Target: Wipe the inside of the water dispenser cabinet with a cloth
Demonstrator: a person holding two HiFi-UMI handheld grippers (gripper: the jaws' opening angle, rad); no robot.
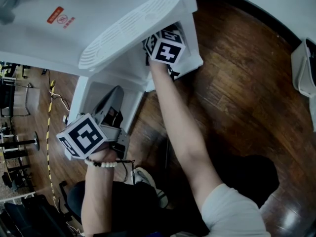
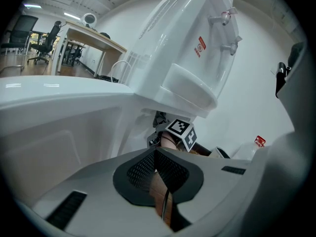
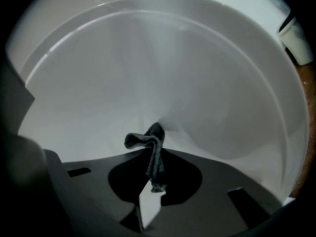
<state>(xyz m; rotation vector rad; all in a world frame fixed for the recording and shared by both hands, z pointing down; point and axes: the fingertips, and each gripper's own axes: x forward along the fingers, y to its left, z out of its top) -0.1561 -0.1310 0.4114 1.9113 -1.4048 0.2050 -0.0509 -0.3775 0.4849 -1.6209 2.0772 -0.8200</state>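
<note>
A white water dispenser (image 1: 98, 23) stands on a wood floor, with its lower cabinet (image 1: 131, 65) open below the drip tray. My right gripper (image 3: 154, 149) reaches into the cabinet; in the head view only its marker cube (image 1: 167, 47) shows at the opening. It is shut on a dark grey cloth (image 3: 152, 143), whose bunched end lies against the cabinet's white inner wall (image 3: 163, 73). My left gripper (image 2: 155, 151) hangs outside by the open cabinet door (image 1: 79, 100), its jaws shut with nothing between them. The right gripper's marker cube (image 2: 181, 131) shows under the drip tray (image 2: 190, 90).
Dark wood floor (image 1: 237, 98) lies to the right of the dispenser. A white bin (image 1: 303, 65) stands at the right edge. Cables and yellow-black tape (image 1: 49, 127) run along the left. A red-capped bottle (image 2: 259, 142) stands near the wall.
</note>
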